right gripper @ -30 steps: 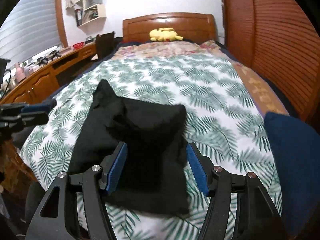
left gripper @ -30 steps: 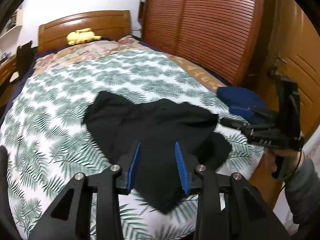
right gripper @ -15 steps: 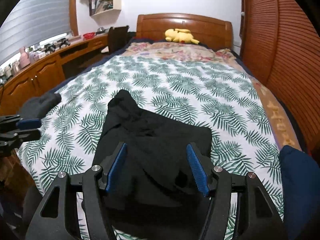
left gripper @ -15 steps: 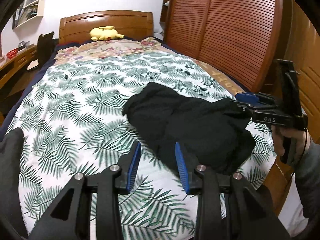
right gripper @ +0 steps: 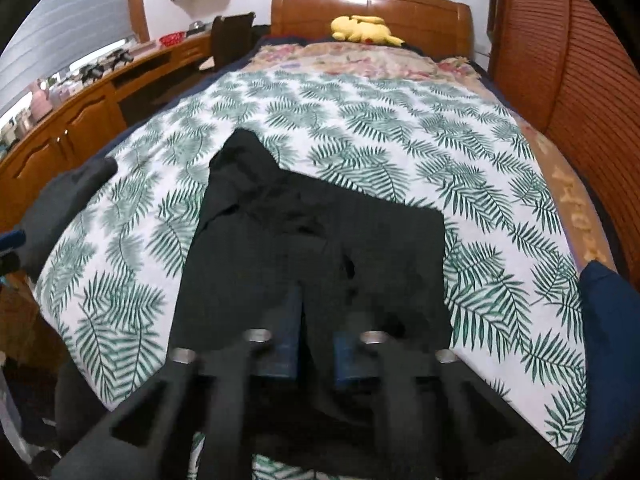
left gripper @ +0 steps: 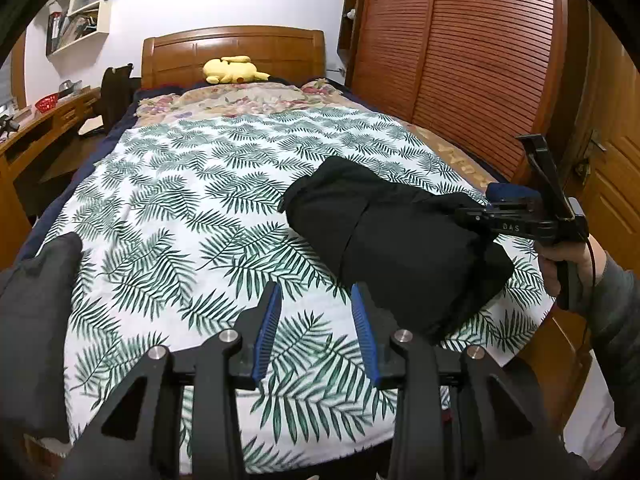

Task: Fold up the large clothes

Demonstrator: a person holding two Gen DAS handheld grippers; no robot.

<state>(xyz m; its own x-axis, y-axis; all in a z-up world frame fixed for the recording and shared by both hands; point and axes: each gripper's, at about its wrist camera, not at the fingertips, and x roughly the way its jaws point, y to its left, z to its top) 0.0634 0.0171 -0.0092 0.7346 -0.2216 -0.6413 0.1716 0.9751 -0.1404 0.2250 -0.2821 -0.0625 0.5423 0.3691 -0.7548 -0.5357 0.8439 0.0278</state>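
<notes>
A black garment (left gripper: 392,236) lies bunched and partly folded on the palm-leaf bedspread (left gripper: 192,208), near the bed's right front corner. My left gripper (left gripper: 316,320) is open and empty, hovering over the bedspread just left of the garment. My right gripper (right gripper: 316,332) has closed in on the garment's near edge (right gripper: 320,248), with black cloth between its blue pads. In the left wrist view the right gripper (left gripper: 492,210) sits at the garment's right side, held by a hand.
A dark grey folded cloth (left gripper: 36,304) lies at the bed's left front corner. A navy cushion (right gripper: 608,344) sits at the right edge. A yellow plush (left gripper: 232,70) rests by the headboard. A wooden desk (right gripper: 80,112) runs along the left, and a slatted wardrobe (left gripper: 472,60) stands at the right.
My left gripper has swung left, off the garment, and stays open. My right gripper's jaws have narrowed from wide open onto the garment's near edge; the frame is motion-blurred.
</notes>
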